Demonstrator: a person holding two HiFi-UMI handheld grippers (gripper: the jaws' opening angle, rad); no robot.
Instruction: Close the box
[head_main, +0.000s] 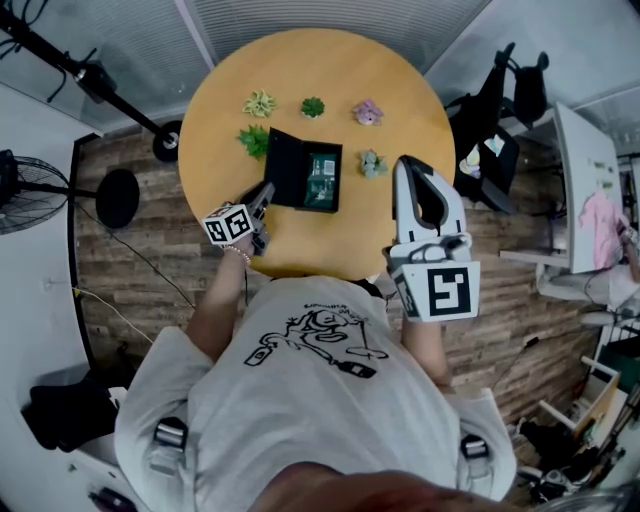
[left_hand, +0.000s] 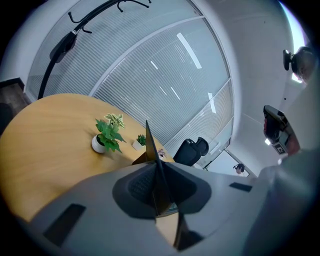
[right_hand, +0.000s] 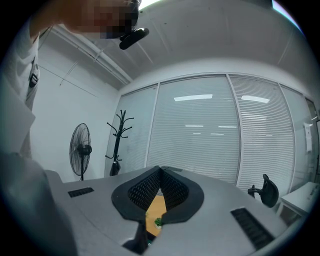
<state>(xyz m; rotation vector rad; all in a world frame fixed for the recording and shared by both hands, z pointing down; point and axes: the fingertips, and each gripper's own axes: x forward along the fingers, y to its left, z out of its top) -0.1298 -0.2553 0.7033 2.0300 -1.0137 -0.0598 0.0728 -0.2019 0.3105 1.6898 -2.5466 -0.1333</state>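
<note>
Two tongs: left tongs (head_main: 264, 193) pinched shut on the thin rigid lid (head_main: 284, 170) of the one open black rectangular box (head_main: 322, 182) mid-way across the round smooth wooden worktop (head_main: 330, 60), right tongs (head_main: 409, 165) closed, empty, near its right; five small leafy potted plants (head_main: 313, 107) stand around it.

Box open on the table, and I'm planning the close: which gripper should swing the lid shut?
Left gripper: its fingers pinch the lid; the right gripper hangs empty, away from the box.

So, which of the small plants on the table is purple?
The plant at the right end of the far row of three, beyond the open box; the other four are green.
</note>
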